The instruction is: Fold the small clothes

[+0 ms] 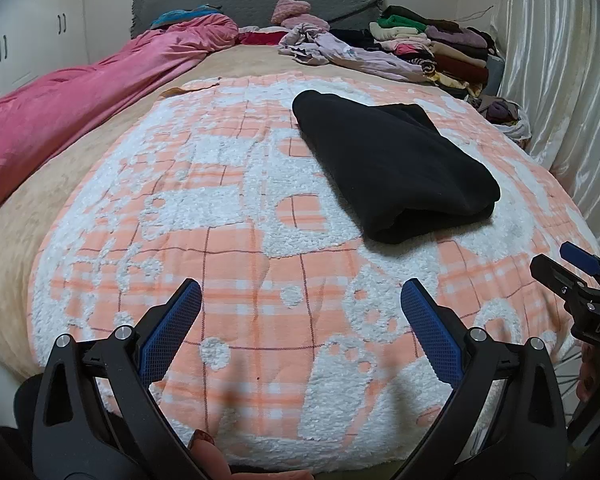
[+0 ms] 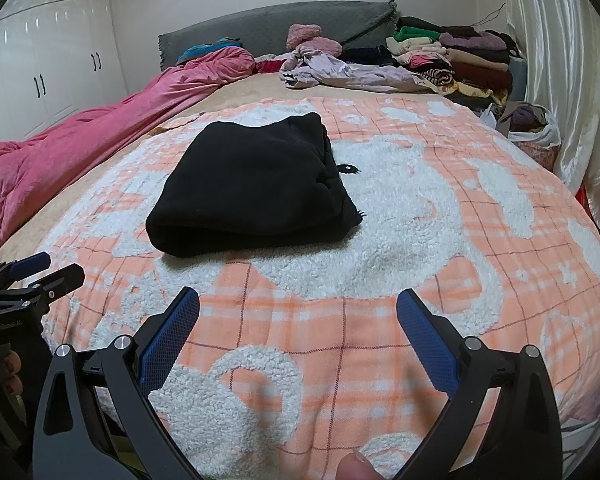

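So the black garment (image 1: pixel 392 164) is sitting folded up into a chunky rectangle on the orange-and-white plaid blanket (image 1: pixel 228 248) that covers the bed, roughly mid-blanket and well ahead of both grippers. Left gripper (image 1: pixel 301 296) has its blue-padded fingers spread wide with nothing between them, just hovering over the near part of the blanket. Right gripper (image 2: pixel 298 304) is the same deal, fingers splayed apart and empty, above the fuzzy white pattern. Neither one is touching the black garment. In the right wrist view you can see the folded edge facing the camera and some looser layers bunched on its right side. Further back there's a pink duvet (image 1: pixel 80 104) along the left of the bed, a crumpled lilac cloth (image 2: pixel 340 70) near the grey headboard (image 2: pixel 276 26), and a stack of folded clothes (image 1: pixel 440 48) in the far right corner.
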Motion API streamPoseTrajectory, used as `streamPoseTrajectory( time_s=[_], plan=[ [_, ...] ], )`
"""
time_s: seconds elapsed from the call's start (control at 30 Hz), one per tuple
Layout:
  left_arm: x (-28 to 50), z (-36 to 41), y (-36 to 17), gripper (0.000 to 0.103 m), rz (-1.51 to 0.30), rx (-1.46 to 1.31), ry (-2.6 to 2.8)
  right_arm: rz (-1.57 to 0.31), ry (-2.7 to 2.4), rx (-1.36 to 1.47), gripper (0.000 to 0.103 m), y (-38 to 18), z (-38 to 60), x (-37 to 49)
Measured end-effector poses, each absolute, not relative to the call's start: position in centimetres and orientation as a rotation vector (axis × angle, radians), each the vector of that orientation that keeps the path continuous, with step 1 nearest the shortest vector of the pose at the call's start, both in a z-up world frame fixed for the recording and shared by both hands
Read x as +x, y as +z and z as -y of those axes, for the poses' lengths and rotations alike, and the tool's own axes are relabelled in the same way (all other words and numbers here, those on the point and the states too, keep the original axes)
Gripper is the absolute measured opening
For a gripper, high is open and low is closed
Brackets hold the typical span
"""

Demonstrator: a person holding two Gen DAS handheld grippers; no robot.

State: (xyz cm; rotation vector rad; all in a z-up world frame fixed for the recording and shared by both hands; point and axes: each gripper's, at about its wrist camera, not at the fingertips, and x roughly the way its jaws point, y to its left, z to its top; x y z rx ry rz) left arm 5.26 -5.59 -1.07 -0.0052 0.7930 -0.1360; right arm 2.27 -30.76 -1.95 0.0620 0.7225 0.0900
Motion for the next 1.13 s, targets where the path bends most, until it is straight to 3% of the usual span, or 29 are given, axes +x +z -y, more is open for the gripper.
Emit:
streamPoseTrajectory(
  time_s=[0.7, 0.83, 1.13],
  plan=[
    [6.4, 3.1, -1.7, 0.094, -0.843, -0.026, -0.096, -0.739, -0.090, 0.140, 0.098, -2.7, 34.8, 1.9],
    [8.2, -1.8, -1.6, 0.094, -0.854, -0.100, -0.037, -0.722, -0.303, 0.180, 0.098, -2.7, 41.5, -0.3],
    [17.4, -22.4, -2.6, 0.094, -0.858, -0.099, 0.489, -0.695, -1.050, 0.300, 0.098, -4.6, 63.3, -13.3]
  ],
)
